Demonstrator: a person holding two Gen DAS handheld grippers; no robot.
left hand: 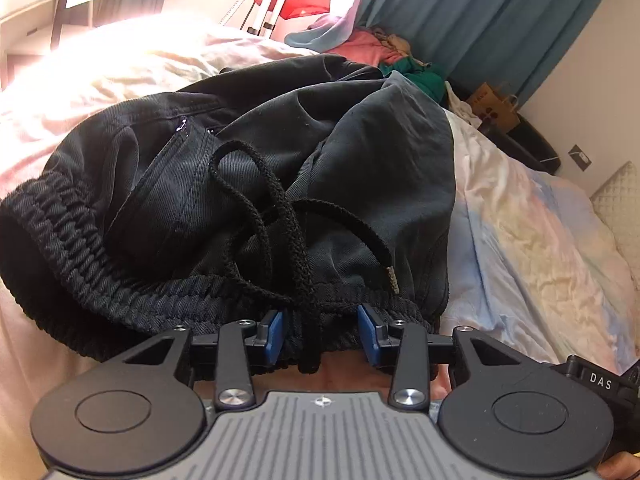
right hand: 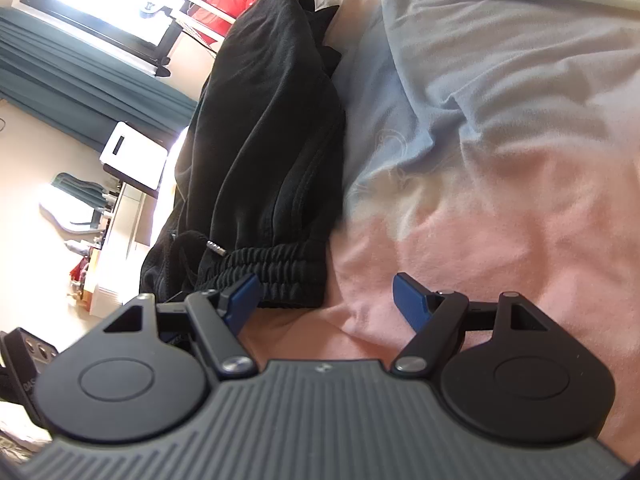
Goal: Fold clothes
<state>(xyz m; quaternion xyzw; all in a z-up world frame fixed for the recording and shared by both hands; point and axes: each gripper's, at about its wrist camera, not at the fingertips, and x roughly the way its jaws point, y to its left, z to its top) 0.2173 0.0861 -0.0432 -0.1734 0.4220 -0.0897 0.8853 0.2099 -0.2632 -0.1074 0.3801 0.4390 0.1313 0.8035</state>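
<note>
Because the black trousers [left hand: 256, 168] are soft, limp cloth that will sag and slide, you do best to grip the thick elastic waistband [left hand: 132, 300], which lies nearest you on the bed [left hand: 540, 240]; in the left wrist view your left tongs [left hand: 322, 330] stand spread astride that band and the drawstring [left hand: 260, 216]. In the right wrist view the trousers run lengthwise away from you, waistband near; your right tongs [right hand: 326, 302] are spread wide over bare bedding beside the band's corner.

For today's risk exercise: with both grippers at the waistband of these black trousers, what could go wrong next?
The left gripper, open, straddles the drawstring; closing may pinch cord alone. The right gripper, open, has one finger over the bedsheet, so it might grab sheet with the waistband.
</note>
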